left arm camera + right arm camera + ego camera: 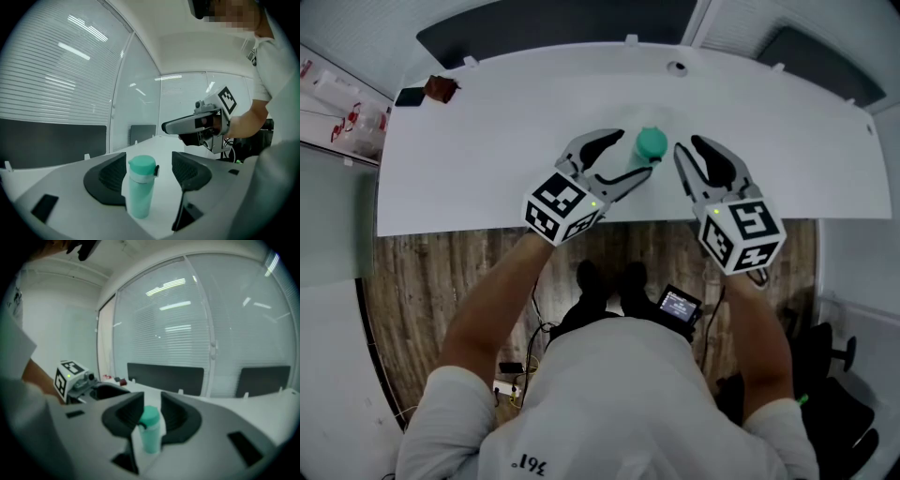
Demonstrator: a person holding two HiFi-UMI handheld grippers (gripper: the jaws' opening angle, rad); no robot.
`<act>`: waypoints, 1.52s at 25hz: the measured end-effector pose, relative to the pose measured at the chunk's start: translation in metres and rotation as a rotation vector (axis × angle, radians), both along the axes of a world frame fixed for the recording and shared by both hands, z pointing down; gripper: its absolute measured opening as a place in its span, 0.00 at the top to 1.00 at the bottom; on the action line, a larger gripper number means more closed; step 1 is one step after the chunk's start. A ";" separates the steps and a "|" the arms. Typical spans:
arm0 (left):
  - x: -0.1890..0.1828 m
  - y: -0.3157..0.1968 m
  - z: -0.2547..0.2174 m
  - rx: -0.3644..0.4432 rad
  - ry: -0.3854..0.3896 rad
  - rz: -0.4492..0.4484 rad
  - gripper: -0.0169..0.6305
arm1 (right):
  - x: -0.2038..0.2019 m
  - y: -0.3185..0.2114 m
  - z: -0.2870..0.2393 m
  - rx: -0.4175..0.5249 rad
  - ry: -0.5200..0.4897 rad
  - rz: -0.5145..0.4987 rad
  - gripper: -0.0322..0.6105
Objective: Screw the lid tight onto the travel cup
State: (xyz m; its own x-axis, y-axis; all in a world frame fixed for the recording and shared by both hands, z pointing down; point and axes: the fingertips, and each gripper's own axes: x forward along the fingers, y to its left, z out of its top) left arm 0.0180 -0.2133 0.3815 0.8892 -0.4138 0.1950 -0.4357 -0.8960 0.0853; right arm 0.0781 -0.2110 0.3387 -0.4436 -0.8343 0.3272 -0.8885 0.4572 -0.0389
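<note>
A teal travel cup (652,142) with its lid on stands upright on the white table (487,159), near the front edge. My left gripper (636,153) reaches in from the left. Its jaws stand wide on either side of the cup (140,187), and a gap shows on the cup's right side. My right gripper (687,145) is just right of the cup with its jaws partly closed. In the right gripper view the cup (151,427) shows in the narrow gap ahead of the jaws. In the head view it stands beside their tips, not between them.
A black object (410,96) and a small reddish-brown one (442,88) lie at the table's far left corner. A round grommet (677,67) sits at the back edge. Dark panels and glass walls stand behind the table.
</note>
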 end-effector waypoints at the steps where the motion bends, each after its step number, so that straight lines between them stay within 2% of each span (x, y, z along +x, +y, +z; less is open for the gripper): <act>1: -0.002 0.002 -0.007 -0.002 0.009 -0.009 0.51 | 0.001 0.003 -0.006 0.009 -0.003 0.001 0.78; 5: -0.013 0.012 -0.041 -0.009 0.072 -0.048 0.82 | 0.005 0.015 -0.028 0.044 -0.029 0.018 0.86; 7: -0.018 0.021 -0.057 0.002 0.102 -0.056 0.89 | 0.008 0.023 -0.039 0.060 -0.043 0.025 0.88; 14: -0.040 0.051 -0.082 -0.025 0.171 -0.078 0.92 | 0.011 0.054 -0.059 0.100 -0.038 0.060 0.89; 19: -0.057 0.066 -0.082 -0.059 0.182 -0.085 0.92 | 0.008 0.070 -0.060 0.104 -0.046 0.095 0.90; 33: -0.091 0.107 -0.054 -0.149 0.190 -0.071 0.93 | -0.003 0.109 -0.026 0.011 -0.077 0.193 0.91; 38: -0.096 0.129 -0.049 -0.180 0.191 -0.072 0.93 | -0.006 0.126 -0.020 -0.013 -0.084 0.182 0.91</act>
State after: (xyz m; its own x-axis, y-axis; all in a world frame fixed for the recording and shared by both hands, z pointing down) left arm -0.0775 -0.0847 0.3324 0.8864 -0.4515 0.1027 -0.4587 -0.8263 0.3269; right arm 0.0721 -0.0848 0.3188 -0.3121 -0.8992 0.3066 -0.9498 0.2882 -0.1215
